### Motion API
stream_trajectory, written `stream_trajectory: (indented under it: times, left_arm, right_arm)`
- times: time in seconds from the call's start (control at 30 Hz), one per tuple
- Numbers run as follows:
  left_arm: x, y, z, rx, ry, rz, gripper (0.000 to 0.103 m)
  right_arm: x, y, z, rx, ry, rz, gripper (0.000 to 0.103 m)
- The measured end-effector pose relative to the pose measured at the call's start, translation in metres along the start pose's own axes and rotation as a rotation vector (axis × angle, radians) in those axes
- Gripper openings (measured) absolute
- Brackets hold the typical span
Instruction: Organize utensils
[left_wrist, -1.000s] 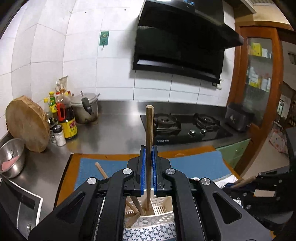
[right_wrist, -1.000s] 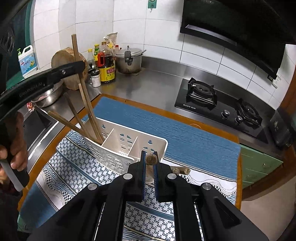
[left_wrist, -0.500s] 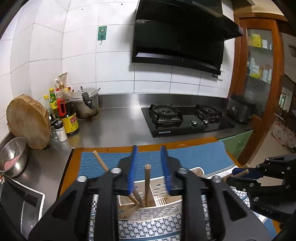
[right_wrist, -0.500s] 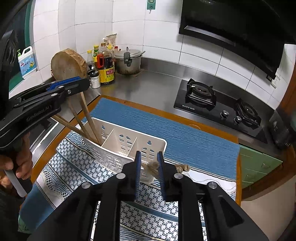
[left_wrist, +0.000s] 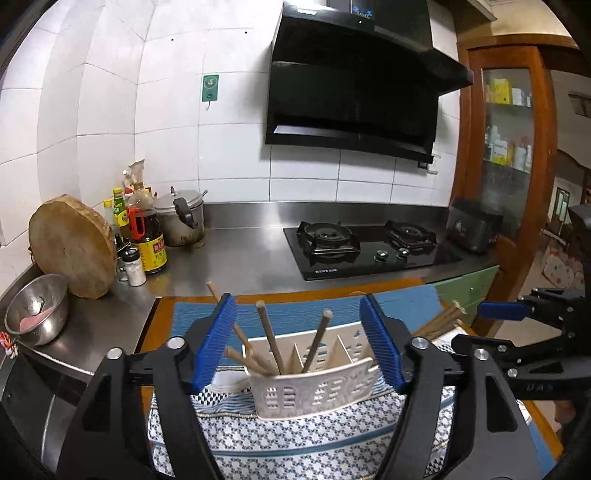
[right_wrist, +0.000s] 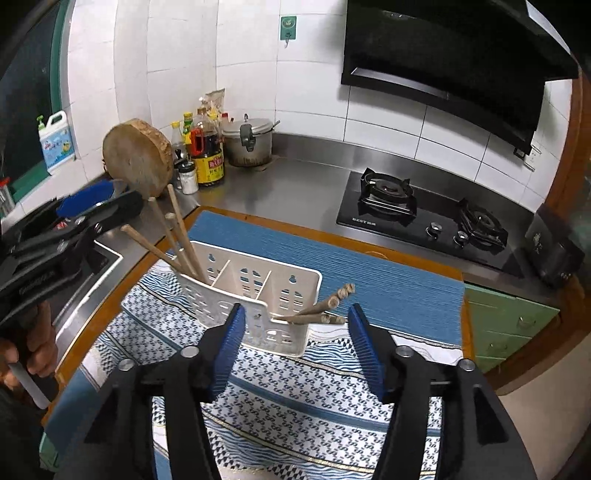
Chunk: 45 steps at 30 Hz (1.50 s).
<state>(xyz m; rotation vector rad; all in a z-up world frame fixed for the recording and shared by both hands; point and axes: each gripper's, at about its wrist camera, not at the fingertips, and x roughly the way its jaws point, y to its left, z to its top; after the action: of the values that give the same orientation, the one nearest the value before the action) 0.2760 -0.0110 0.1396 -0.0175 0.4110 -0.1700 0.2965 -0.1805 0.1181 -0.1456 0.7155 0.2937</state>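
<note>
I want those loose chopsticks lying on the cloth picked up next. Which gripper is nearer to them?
Right. The right gripper hangs open just short of the loose chopsticks beside the white holder; the left gripper sits open at the holder's far end.

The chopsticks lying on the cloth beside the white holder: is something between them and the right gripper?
Nothing visible blocks them. In the right wrist view the right gripper, its jaws just opened and empty, faces the loose chopsticks over bare patterned cloth. They lie against the end of the white holder, which stands left of them, not in front.
</note>
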Motion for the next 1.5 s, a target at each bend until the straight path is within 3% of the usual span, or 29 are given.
stream_trajectory:
  times: [0.23, 0.37, 0.7, 1.07, 1.5]
  left_arm:
    - [-0.041, -0.002, -0.015, 0.012, -0.040, 0.010, 0.093]
    - [-0.064, -0.006, -0.027, 0.018, -0.065, 0.008, 0.097]
    - [-0.112, -0.015, -0.056, 0.047, -0.086, 0.010, 0.098]
    - [-0.145, -0.015, -0.092, 0.060, -0.072, 0.073, 0.098]
    - [-0.174, -0.002, -0.140, 0.001, -0.030, 0.070, 0.098]
  right_arm:
    - [-0.030, 0.014, -0.016, -0.034, -0.055, -0.031, 0.073]
    - [-0.045, 0.022, -0.032, -0.045, -0.083, -0.046, 0.077]
    - [-0.077, 0.044, -0.077, -0.066, -0.152, -0.081, 0.090]
    - [-0.091, 0.061, -0.127, -0.055, -0.182, -0.148, 0.092]
    - [-0.117, 0.068, -0.182, 0.065, -0.206, -0.153, 0.094]
